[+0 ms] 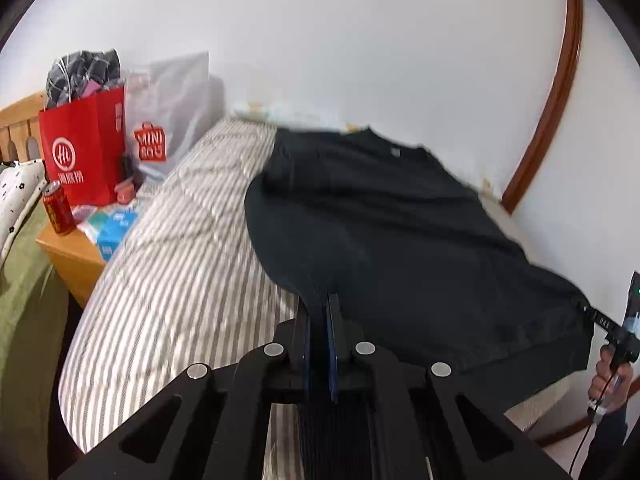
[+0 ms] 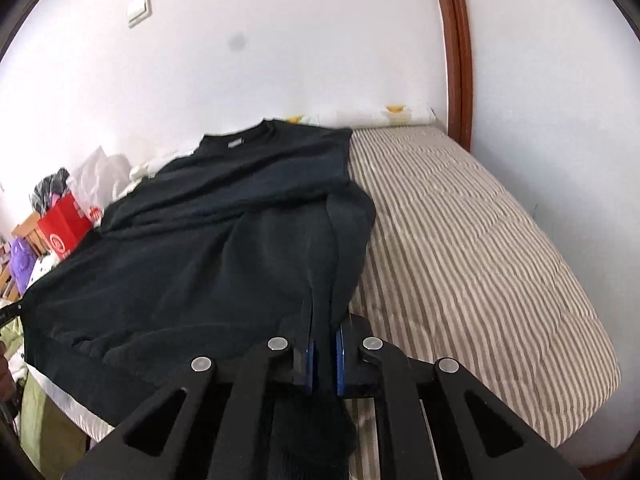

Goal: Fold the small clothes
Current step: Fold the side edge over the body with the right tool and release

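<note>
A black T-shirt [image 1: 384,216] lies spread on a striped bed cover [image 1: 176,248], its collar toward the wall. My left gripper [image 1: 322,312] is shut on the shirt's near hem corner and holds it just above the bed. In the right wrist view the same shirt [image 2: 192,248] has its right sleeve side folded inward. My right gripper [image 2: 323,344] is shut on a bunch of the shirt's fabric at its near right edge. The right gripper also shows in the left wrist view [image 1: 600,316], pinching the other hem corner.
A wooden nightstand [image 1: 76,256] at the left holds a red shopping bag [image 1: 84,148], a white Miniso bag [image 1: 160,120], a red can [image 1: 58,214] and small packets. A green blanket [image 1: 24,304] lies at far left. The white wall and a brown door frame [image 2: 456,48] border the bed.
</note>
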### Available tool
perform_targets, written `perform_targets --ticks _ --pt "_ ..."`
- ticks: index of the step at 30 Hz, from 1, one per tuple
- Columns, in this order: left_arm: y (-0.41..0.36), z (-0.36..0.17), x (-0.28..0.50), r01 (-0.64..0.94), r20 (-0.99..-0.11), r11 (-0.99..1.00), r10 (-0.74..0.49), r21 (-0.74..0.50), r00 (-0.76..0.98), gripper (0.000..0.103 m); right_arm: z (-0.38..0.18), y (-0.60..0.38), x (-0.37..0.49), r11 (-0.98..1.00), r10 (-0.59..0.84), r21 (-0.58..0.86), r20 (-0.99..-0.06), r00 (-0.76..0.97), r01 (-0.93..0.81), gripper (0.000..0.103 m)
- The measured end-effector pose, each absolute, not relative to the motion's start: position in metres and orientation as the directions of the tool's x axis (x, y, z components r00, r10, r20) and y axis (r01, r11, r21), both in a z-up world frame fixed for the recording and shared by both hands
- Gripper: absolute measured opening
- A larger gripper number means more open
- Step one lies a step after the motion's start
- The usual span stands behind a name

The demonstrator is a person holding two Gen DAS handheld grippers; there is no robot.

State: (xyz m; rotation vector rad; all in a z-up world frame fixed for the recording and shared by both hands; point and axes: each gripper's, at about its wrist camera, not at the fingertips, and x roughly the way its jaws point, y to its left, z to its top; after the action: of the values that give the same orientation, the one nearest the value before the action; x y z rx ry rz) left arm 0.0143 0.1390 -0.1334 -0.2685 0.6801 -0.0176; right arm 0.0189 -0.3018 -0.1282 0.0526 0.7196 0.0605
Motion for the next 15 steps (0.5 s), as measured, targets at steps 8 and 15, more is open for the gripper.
perform_targets --ticks 8,15 --pt "0.143 -0.099 0.045 -0.095 -0.541 0.966 -0.052 -0.240 0.839 0.007 -0.099 -0.285 0.060 0.997 0.070 0.059 -0.618 0.783 -0.043 0.007" --pt "0.144 -0.088 0.092 -0.143 -0.531 0.966 0.007 -0.215 0.847 0.007 -0.078 -0.278 0.107 0.997 0.078 0.068 -0.583 0.809 -0.047 0.007"
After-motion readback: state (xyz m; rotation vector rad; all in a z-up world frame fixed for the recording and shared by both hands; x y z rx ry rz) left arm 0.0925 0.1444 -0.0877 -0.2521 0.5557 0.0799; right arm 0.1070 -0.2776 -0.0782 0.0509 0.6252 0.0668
